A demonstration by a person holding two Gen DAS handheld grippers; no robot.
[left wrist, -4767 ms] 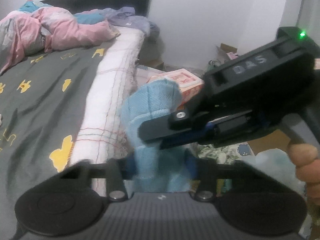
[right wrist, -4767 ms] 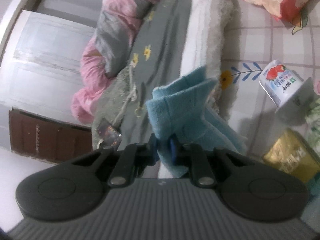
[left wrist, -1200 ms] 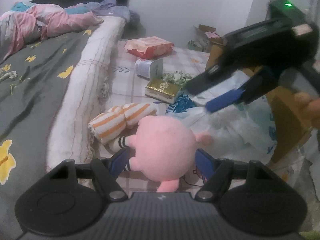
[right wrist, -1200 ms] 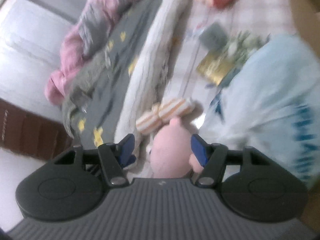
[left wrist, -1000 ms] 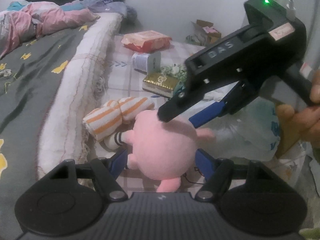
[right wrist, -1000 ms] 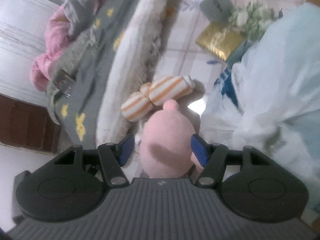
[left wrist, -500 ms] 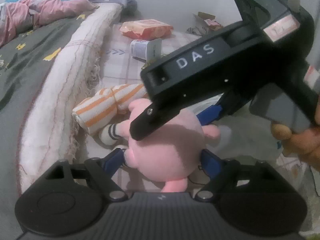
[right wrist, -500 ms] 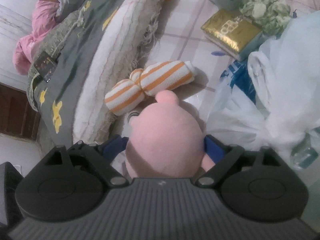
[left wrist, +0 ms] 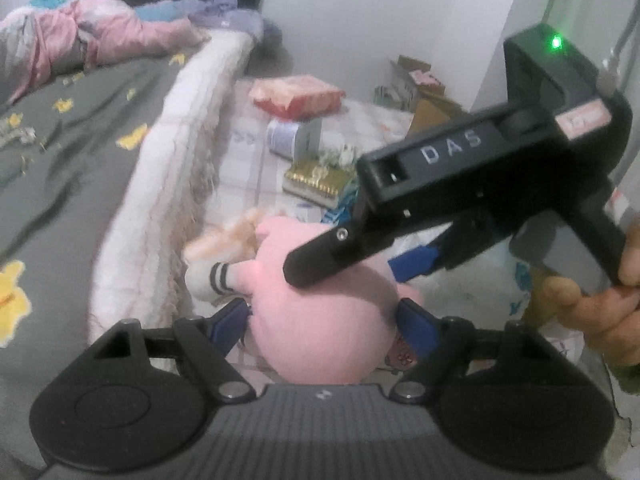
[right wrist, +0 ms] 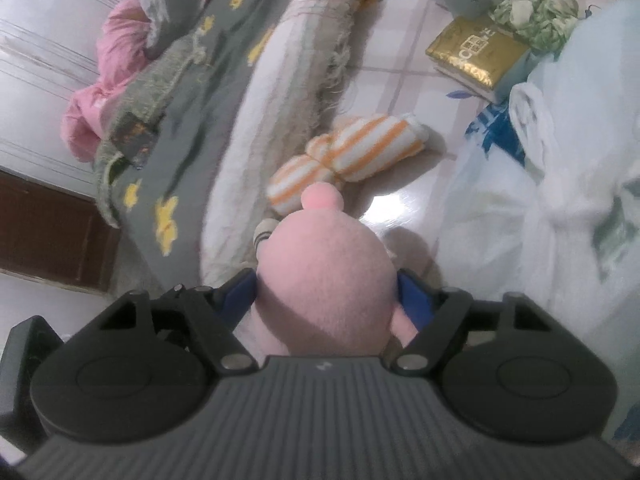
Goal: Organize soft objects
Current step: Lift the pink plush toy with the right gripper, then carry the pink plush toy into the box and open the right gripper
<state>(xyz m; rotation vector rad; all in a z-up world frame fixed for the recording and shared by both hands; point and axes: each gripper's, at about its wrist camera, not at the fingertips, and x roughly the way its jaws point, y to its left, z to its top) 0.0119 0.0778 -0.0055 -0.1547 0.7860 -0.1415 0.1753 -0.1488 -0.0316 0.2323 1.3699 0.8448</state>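
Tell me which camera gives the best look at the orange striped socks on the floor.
The right wrist view. There the striped socks lie sharp and in full on the tiles, just beyond the pink plush toy. In the left wrist view the socks are a blurred patch, partly hidden behind the toy.
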